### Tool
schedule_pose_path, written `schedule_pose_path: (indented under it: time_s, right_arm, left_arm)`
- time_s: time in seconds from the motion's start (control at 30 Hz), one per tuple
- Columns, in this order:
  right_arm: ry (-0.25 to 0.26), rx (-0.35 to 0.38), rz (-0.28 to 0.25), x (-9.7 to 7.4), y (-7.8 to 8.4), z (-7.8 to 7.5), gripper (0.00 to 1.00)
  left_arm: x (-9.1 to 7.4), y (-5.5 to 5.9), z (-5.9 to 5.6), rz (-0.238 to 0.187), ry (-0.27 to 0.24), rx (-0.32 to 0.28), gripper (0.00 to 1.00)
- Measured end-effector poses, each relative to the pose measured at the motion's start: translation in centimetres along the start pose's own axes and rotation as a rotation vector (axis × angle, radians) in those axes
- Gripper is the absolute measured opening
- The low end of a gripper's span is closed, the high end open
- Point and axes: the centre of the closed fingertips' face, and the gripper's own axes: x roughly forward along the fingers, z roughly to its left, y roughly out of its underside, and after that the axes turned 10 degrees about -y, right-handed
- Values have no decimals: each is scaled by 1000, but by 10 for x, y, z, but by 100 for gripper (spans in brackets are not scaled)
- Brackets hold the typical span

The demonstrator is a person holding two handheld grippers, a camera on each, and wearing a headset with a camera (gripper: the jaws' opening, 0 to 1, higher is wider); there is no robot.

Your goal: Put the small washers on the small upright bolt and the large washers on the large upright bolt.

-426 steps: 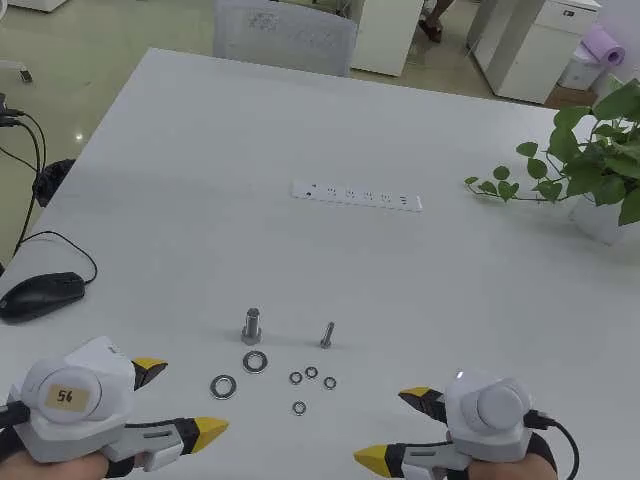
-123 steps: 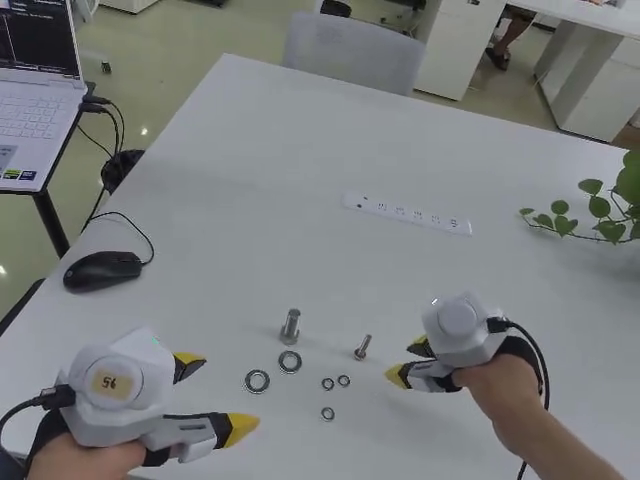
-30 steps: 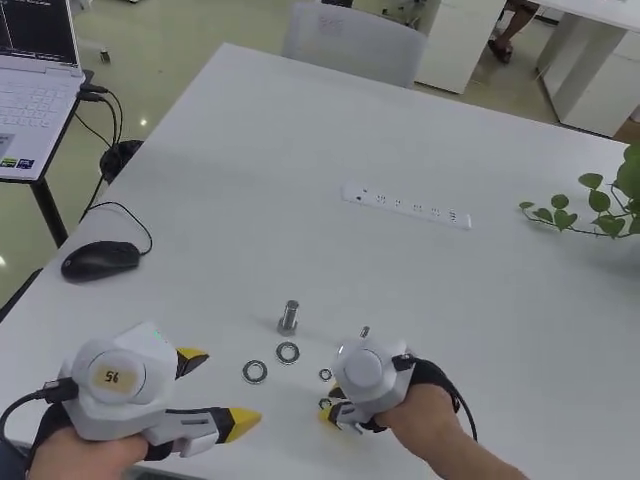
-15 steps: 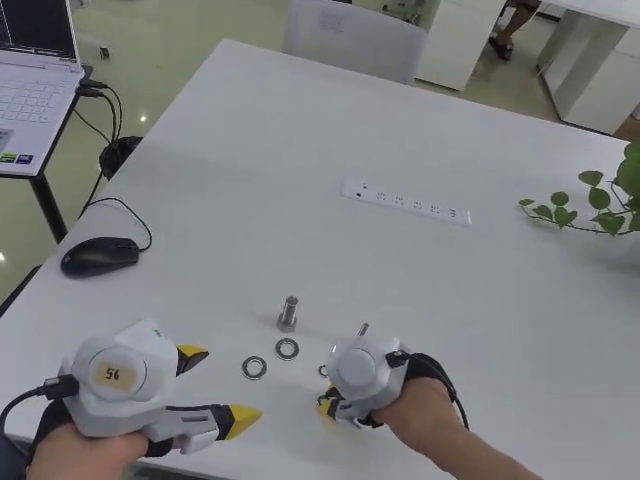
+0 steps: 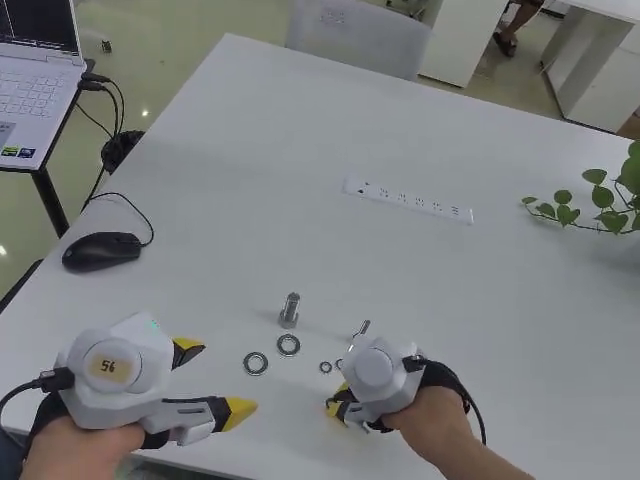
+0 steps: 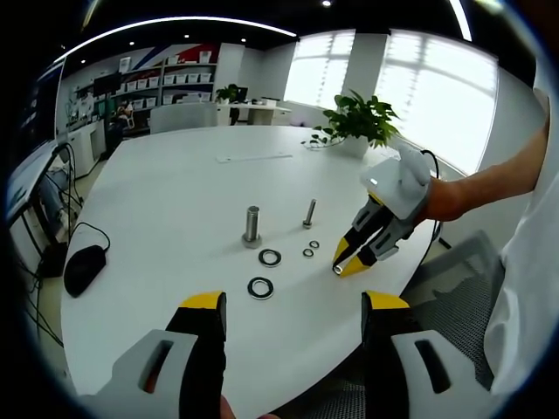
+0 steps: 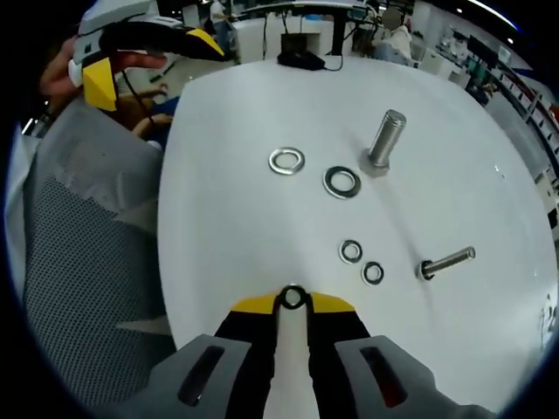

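The large bolt (image 5: 290, 308) and the thinner small bolt (image 5: 361, 330) stand upright on the white table (image 5: 300, 170). Two large washers (image 5: 255, 362) (image 5: 288, 345) lie flat in front of the large bolt. Two small washers (image 7: 351, 251) (image 7: 373, 272) lie near the small bolt (image 7: 447, 260). My right gripper (image 7: 293, 301) is shut on a small washer (image 7: 293, 298), held at its yellow tips just above the table's near edge. In the left gripper view this right gripper (image 6: 341, 266) points down at the table. My left gripper (image 5: 215, 378) is open at the near left, holding nothing.
A black mouse (image 5: 100, 250) with its cable lies at the left edge. A white power strip (image 5: 408, 201) lies across the middle of the table. A laptop (image 5: 30, 70) stands off to the left, a plant (image 5: 600, 200) at the right, a chair (image 5: 350, 30) beyond the far edge.
The right gripper came from beside the small bolt to the nearest small washer and shut on it; in the last second it barely shifted. The left gripper stayed put.
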Motion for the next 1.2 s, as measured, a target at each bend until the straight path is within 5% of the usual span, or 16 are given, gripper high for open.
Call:
schedule_pose_path:
  time_s: [0.3, 0.47, 0.67, 0.97, 1.2]
  right_arm:
    - [16, 50, -13, -4, 5, -5, 13]
    - [-23, 34, -4, -2, 6, -3, 14]
    - [-100, -135, 46, -2, 8, 1, 16]
    - [-215, -508, 161, -2, 11, 6, 17]
    - [-285, -680, 254, 0, 9, 8, 17]
  left_arm:
    - [0, 0, -1, 2, 4, 2, 62]
    - [0, 0, -1, 5, 5, 7, 62]
    - [-1, -3, -1, 2, 5, 12, 62]
    - [-1, -3, -1, 4, 4, 14, 62]
    - [-3, -4, -2, 4, 1, 16, 62]
